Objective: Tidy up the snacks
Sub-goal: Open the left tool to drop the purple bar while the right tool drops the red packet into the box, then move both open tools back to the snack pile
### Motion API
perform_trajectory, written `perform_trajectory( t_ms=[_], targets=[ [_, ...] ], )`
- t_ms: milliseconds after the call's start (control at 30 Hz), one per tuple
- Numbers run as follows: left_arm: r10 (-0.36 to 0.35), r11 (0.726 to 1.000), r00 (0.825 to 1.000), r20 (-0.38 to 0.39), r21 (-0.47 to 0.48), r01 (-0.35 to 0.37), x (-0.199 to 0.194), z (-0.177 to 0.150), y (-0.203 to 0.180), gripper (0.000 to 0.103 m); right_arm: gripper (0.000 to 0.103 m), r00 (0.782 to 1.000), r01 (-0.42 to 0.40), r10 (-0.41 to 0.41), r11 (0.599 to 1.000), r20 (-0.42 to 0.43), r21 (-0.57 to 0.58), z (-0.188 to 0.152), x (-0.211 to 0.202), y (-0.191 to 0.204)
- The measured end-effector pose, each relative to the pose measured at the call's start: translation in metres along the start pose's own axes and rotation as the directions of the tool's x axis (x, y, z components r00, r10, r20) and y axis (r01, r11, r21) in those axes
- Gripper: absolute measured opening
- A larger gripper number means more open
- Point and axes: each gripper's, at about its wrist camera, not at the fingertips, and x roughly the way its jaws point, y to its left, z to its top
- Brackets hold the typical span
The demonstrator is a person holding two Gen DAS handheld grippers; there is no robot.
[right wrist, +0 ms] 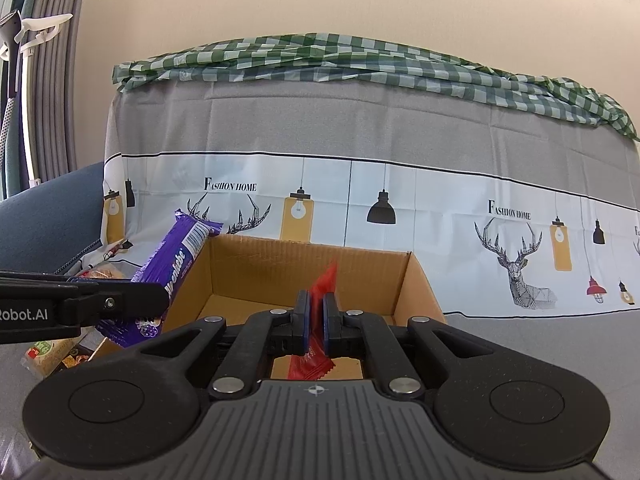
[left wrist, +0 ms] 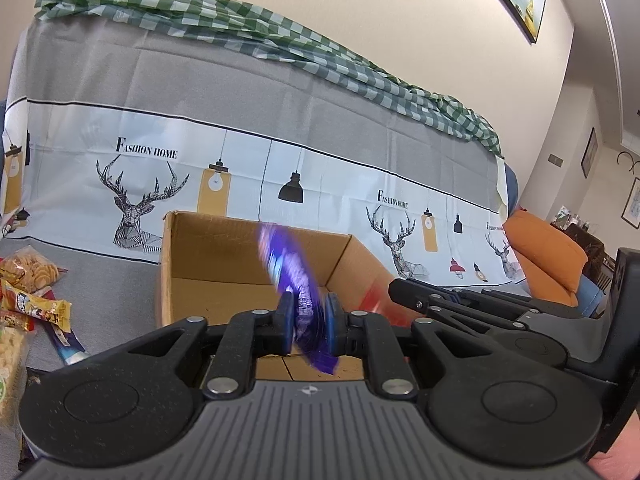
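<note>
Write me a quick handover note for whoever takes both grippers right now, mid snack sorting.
Left gripper: a purple snack packet stands between its pads above the cardboard box. The packet is blurred, so I cannot confirm a firm grip.
Right gripper: shut on a red sachet, also over the box.
Done: both items are at the box; neither is dropped in yet.
Left: release both into the box, then fetch the loose snacks lying on the grey cover to the box's left.
</note>
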Motion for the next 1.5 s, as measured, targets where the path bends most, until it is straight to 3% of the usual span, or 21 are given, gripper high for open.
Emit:
perform_trajectory(
  t_ms=[33, 200, 433, 800, 1033, 1167, 1300, 1400, 1500],
  targets=[
    [-0.002, 1.0, 1.0, 0.0, -0.004, 0.002, 0.0, 0.0, 0.0, 0.023, 0.008, 1.0, 0.004, -0.004, 1.0, -0.002, 0.0, 0.0, 0.0, 0.0],
    [0.014, 1.0, 1.0, 0.005, -0.015, -0.014, -0.001, 0.002, 0.004, 0.028, 0.045, 1.0, 0.021, -0.02, 1.0, -0.016, 0.008, 0.0, 0.004, -0.001],
    [0.035, 0.999, 0.999, 0.01, -0.018, -0.035, -0.009, 0.003, 0.013, 0.028, 0.052, 0.999, 0.039, -0.039, 0.999, -0.005, 0.008, 0.001, 0.004, 0.004],
    [0.074, 0.996, 0.997, 0.006, -0.058, -0.073, -0.042, 0.006, 0.051, 0.028, 0.081, 0.998, 0.001, -0.003, 1.0, 0.056, 0.031, 0.008, -0.003, 0.037],
    [0.072, 0.997, 0.992, -0.102, -0.016, -0.074, -0.055, 0.025, 0.085, 0.028, 0.086, 0.995, -0.072, 0.069, 0.996, 0.068, 0.053, 0.015, -0.011, 0.073],
    [0.098, 0.995, 0.989, -0.107, 0.003, -0.099, -0.065, 0.038, 0.117, 0.028, 0.087, 0.989, -0.125, 0.121, 0.991, 0.081, 0.05, 0.018, -0.019, 0.098],
    [0.093, 0.991, 0.992, -0.089, -0.084, -0.1, -0.077, 0.033, 0.16, 0.028, 0.087, 0.983, -0.171, 0.169, 0.985, 0.073, 0.031, 0.017, -0.019, 0.124],
    [0.127, 0.976, 0.985, -0.12, -0.159, -0.145, -0.083, 0.025, 0.192, 0.026, 0.087, 0.977, -0.207, 0.206, 0.978, 0.058, 0.018, 0.015, -0.014, 0.143],
    [0.135, 0.956, 0.987, -0.086, -0.249, -0.152, -0.094, 0.028, 0.216, 0.026, 0.087, 0.968, -0.247, 0.247, 0.969, 0.042, -0.002, 0.013, -0.01, 0.161]
  ],
)
